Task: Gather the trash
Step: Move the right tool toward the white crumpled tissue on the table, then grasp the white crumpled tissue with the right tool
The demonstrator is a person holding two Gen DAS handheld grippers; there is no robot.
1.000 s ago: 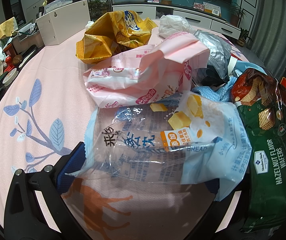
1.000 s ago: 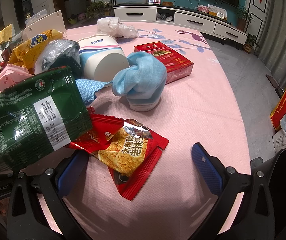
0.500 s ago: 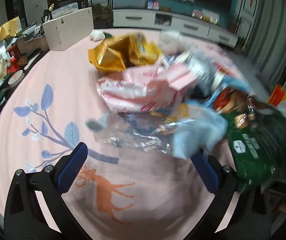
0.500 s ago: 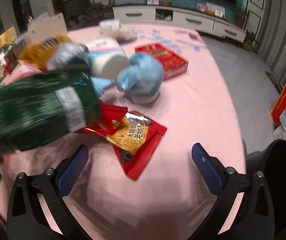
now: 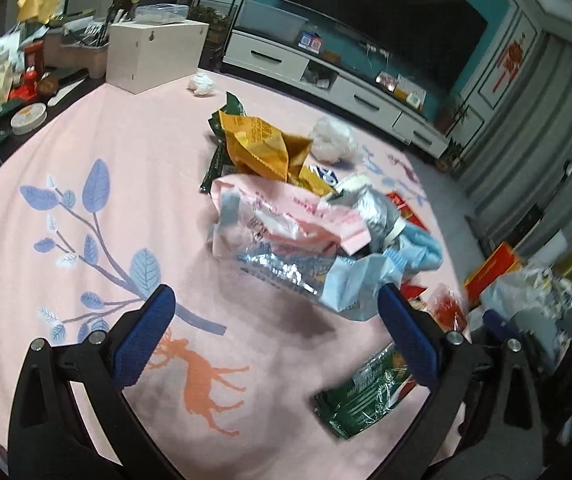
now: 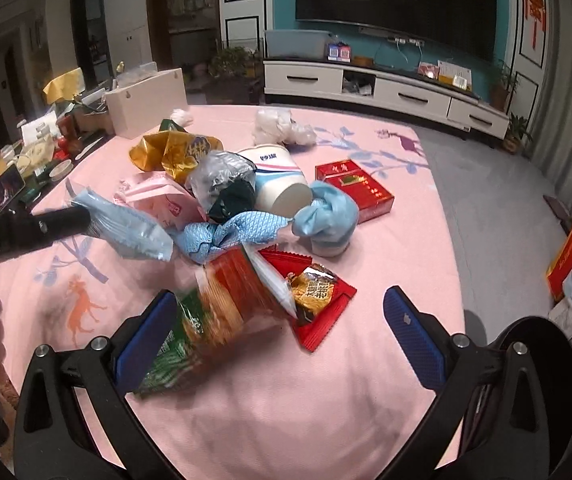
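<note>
The crinkly green-and-orange foil wafer bag [image 6: 205, 320] lies slantwise, mouth toward the far right, against the right gripper [image 6: 277, 336]'s left finger; both the right gripper and the left gripper [image 5: 277, 332] gape wide, empty.

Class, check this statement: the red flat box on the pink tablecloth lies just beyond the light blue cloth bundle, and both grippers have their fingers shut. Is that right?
Not quite. The red flat box does lie just beyond the light blue cloth bundle on the pink tablecloth, but the left gripper and right gripper are both open, as each wrist view shows.
</note>
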